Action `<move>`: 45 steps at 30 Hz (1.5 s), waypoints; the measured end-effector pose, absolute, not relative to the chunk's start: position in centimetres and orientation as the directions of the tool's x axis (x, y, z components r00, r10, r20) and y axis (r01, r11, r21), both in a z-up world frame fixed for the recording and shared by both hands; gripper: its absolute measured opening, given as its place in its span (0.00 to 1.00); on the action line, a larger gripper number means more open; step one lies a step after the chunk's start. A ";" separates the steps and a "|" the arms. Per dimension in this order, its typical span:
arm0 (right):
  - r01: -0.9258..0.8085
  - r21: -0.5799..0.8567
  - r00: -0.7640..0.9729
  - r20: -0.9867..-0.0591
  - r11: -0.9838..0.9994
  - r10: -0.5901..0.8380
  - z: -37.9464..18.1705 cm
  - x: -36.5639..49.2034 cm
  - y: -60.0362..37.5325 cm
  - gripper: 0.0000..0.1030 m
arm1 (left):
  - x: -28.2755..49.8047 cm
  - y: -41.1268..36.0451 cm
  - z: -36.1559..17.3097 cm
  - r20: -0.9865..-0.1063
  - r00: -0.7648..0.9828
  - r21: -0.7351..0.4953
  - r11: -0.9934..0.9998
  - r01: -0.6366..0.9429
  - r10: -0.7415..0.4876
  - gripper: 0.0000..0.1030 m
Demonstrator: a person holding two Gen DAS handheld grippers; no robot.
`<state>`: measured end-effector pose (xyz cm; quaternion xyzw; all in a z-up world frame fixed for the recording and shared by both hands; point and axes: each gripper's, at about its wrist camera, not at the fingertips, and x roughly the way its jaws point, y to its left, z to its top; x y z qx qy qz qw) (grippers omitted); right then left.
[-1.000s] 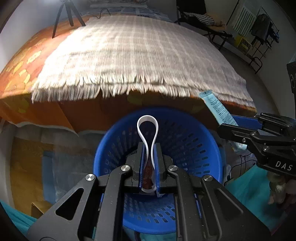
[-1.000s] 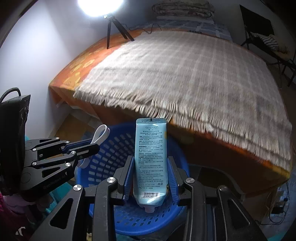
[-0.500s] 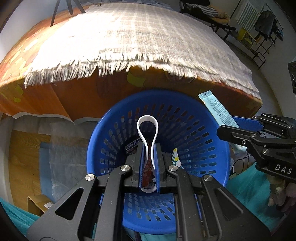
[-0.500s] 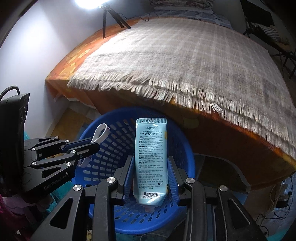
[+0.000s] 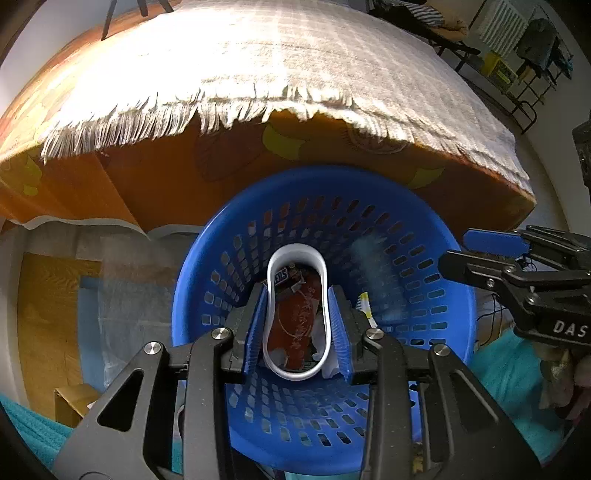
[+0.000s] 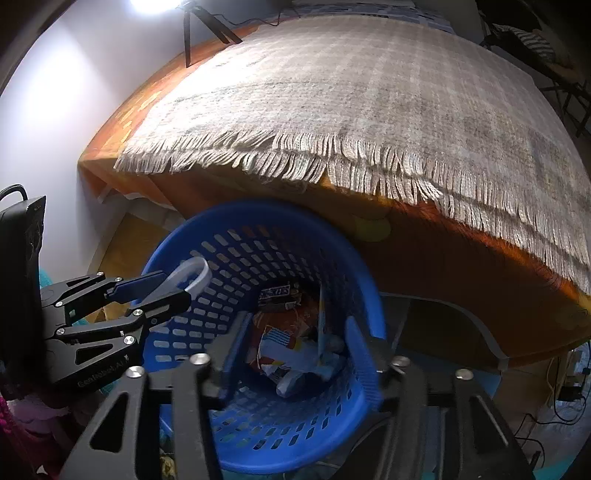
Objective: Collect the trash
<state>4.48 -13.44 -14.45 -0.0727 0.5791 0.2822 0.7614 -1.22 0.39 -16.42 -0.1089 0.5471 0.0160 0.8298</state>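
Around us we see a bed with a fringed blanket (image 5: 295,62) over an orange sheet (image 5: 177,173); its edge hangs close behind the blue basket (image 5: 436,236) at 12 o'clock. In the right wrist view a tripod (image 6: 199,26) stands far at 11 o'clock, beside the bed.

Our left gripper (image 5: 298,325) points down into the basket. Its fingers are parted, and a white plastic loop (image 5: 295,258) sits loosely between them, touching the blue pads or nearly so; we cannot tell if it is really pinched. Through the loop we see a red wrapper (image 5: 295,317) and a candy bar wrapper (image 5: 281,275) on the basket bottom.

Our right gripper (image 6: 295,350) also hangs over the basket, fingers spread wide with nothing between them. Below it a pale blue tube (image 6: 321,332) lies among the wrappers, blurred.

In the left view the right gripper enters at 3 o'clock, over the basket rim. The basket mouth is wide under both grippers.
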 end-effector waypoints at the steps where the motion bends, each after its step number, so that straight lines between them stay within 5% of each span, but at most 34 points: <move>1: -0.513 0.216 0.169 -0.924 0.831 0.344 -14.5 4.5 -13.4 0.57 | -1.2 0.5 -16.5 -0.913 0.399 -0.162 0.975 -0.150 -0.090 0.35; 14: -0.488 0.203 0.175 -0.930 0.849 0.323 -14.6 4.5 -14.7 0.80 | -1.5 1.3 -15.9 -0.910 0.410 -0.149 0.973 -0.173 -0.067 0.63; 45: -0.455 0.193 0.358 -0.854 0.869 0.377 -5.1 4.6 -18.4 0.92 | -2.3 0.5 -4.9 -0.806 0.591 -0.146 0.979 -0.140 -0.036 0.64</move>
